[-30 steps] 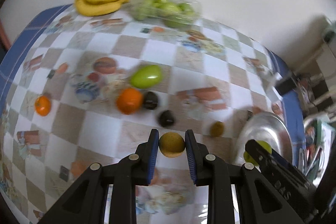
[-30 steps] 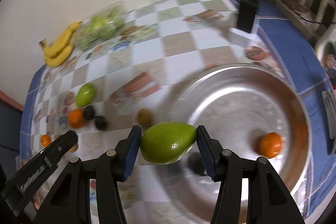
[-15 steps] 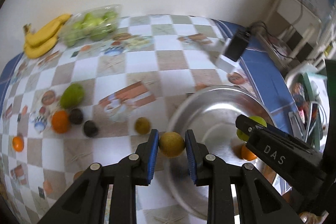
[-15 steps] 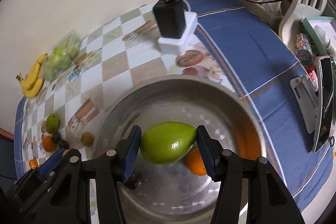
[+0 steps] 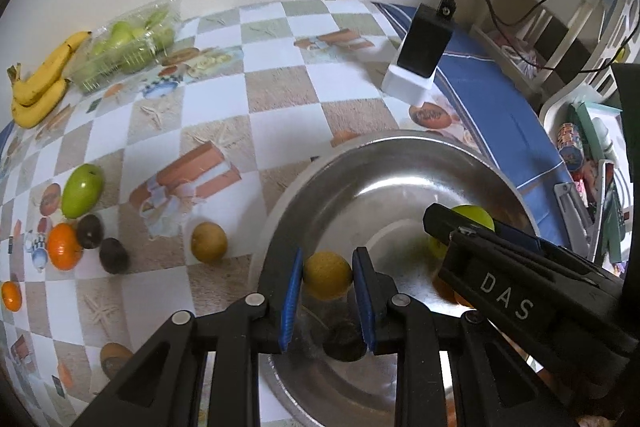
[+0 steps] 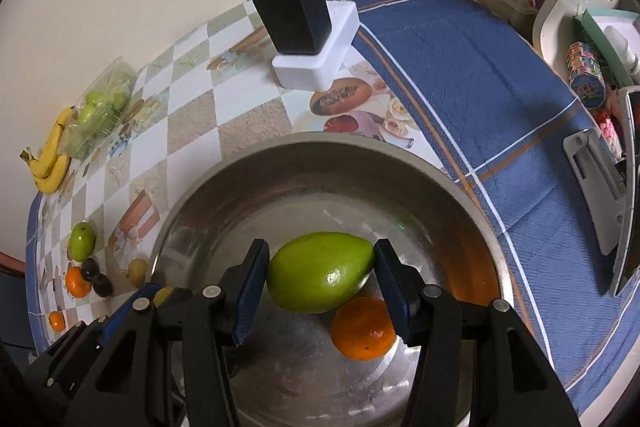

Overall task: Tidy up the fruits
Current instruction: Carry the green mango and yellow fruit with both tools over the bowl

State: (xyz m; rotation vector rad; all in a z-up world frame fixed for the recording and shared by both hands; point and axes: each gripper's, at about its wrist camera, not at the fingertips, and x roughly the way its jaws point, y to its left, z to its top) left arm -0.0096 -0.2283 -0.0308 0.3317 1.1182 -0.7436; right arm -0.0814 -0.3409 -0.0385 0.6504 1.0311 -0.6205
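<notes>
My left gripper point(image 5: 326, 291) is shut on a small round yellow-brown fruit point(image 5: 327, 275) and holds it over the left rim of the steel bowl point(image 5: 360, 163). My right gripper point(image 6: 320, 287) is shut on a large green mango point(image 6: 320, 277) over the middle of the bowl point(image 6: 312, 147). An orange point(image 6: 363, 327) lies in the bowl under the mango. A dark fruit point(image 5: 343, 343) lies in the bowl below my left fingers. The right gripper point(image 5: 500, 287) crosses the left wrist view.
On the checked tablecloth to the left lie a green mango point(image 5: 82, 190), an orange point(image 5: 64, 251), two dark fruits point(image 5: 102, 243), a brown fruit point(image 5: 209, 241), bananas point(image 5: 40, 79) and a pack of green fruit point(image 5: 128, 43). A black charger point(image 6: 294, 15) stands behind the bowl.
Both grippers have moved right from the loose fruits to over the bowl, each carrying its fruit. The mango now hangs just above the orange.
</notes>
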